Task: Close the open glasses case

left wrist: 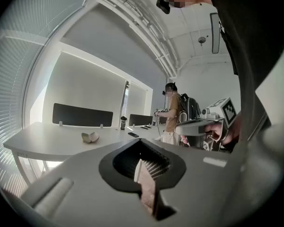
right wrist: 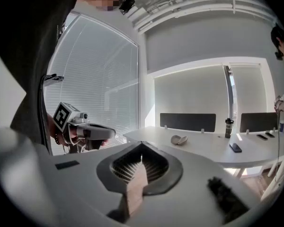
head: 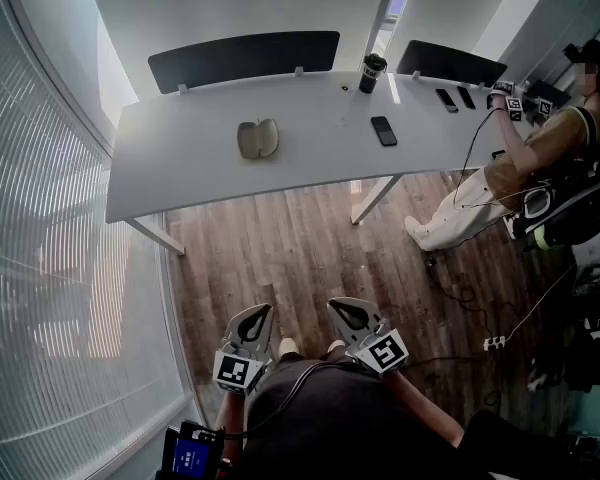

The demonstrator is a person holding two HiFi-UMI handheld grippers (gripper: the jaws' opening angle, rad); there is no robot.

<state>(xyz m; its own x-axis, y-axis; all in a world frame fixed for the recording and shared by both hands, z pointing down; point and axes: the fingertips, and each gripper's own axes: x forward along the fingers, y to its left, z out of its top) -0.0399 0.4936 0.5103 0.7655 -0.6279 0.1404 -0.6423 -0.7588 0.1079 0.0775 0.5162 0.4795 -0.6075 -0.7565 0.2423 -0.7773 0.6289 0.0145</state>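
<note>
The open glasses case (head: 257, 139) lies beige and clamshell-spread on the white table (head: 180, 168), far from both grippers. It also shows small in the left gripper view as the case (left wrist: 90, 137) and in the right gripper view as the case (right wrist: 179, 140). My left gripper (head: 260, 312) and right gripper (head: 338, 306) are held close to my body over the wooden floor, well short of the table. Both have their jaws together with nothing between them, as seen on the left gripper (left wrist: 141, 142) and the right gripper (right wrist: 142, 145).
On the table stand a black cup (head: 371, 73) and a black phone (head: 383, 130), with two more phones (head: 446, 99) further right. Another person (head: 540, 158) sits at the table's right end holding grippers. Window blinds (head: 40, 268) run along the left. A power strip (head: 494, 343) lies on the floor.
</note>
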